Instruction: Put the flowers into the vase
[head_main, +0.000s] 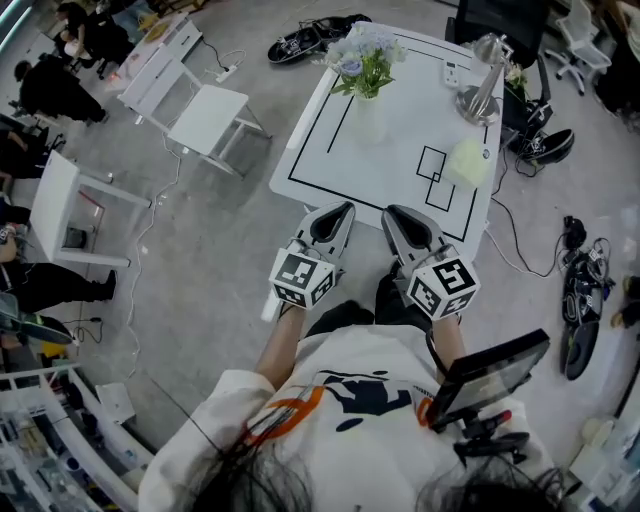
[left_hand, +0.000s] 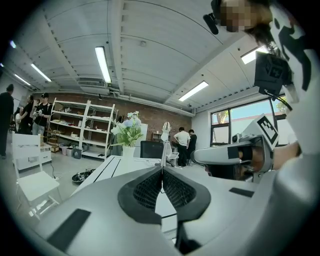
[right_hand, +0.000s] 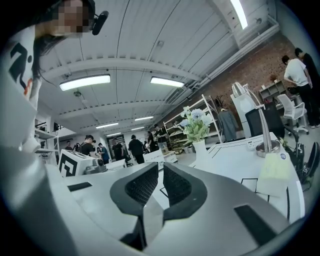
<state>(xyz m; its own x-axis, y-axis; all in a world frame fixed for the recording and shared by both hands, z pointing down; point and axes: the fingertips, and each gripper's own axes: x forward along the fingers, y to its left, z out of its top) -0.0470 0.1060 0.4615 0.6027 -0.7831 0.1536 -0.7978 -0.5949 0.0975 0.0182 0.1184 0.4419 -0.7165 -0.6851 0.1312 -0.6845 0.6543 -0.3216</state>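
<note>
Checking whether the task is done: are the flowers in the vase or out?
In the vase: the flowers stand upright, stems down inside the white vase on the table.

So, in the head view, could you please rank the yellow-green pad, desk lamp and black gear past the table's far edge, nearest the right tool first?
1. Yellow-green pad, just ahead of the right tool.
2. Desk lamp, table's far right.
3. Black gear, floor beyond the far edge.

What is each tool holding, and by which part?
Nothing: the left tool is shut, empty; the right tool slightly open, empty. The flowers stand in the vase.
</note>
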